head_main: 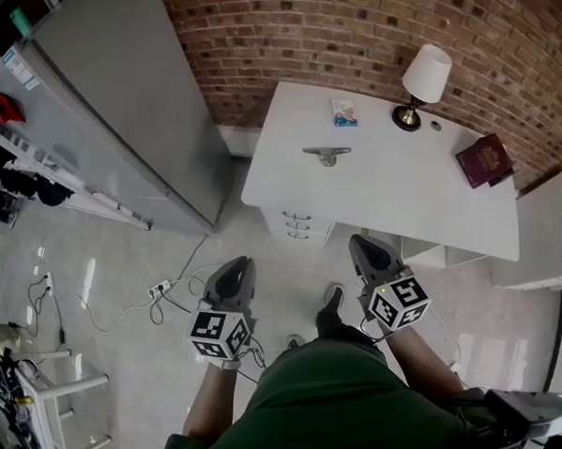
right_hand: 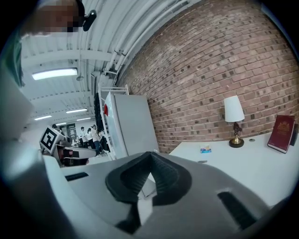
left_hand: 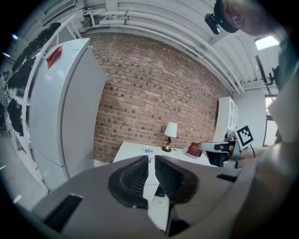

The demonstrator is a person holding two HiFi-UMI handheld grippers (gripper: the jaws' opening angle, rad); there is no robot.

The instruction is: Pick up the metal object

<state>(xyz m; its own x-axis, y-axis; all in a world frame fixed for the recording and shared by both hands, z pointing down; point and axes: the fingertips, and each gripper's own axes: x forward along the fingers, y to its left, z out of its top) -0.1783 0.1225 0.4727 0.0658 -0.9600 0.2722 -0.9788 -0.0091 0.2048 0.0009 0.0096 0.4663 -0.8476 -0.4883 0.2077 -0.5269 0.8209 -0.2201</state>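
Near edge: the white table [head_main: 393, 204] turns its long edge towards you, with a drawer unit [head_main: 298, 225] showing three handles beneath it.
Open room: bare floor [head_main: 110, 369] lies between that edge and your grippers.
Left flank: one tall grey cabinet [head_main: 115, 105] stands near the table's left corner, and a power strip [head_main: 158, 290] with cables lies ahead of you.
Metal object [head_main: 327, 154]: one, flat on the table near its left end, well apart from both grippers.
Other table items: one lamp [head_main: 424, 85], one red book [head_main: 484, 159], one blue packet [head_main: 344, 113].
Left gripper [left_hand: 151, 161]: jaws narrowly apart, empty.
Right gripper [right_hand: 150, 156]: jaw tips together, empty.
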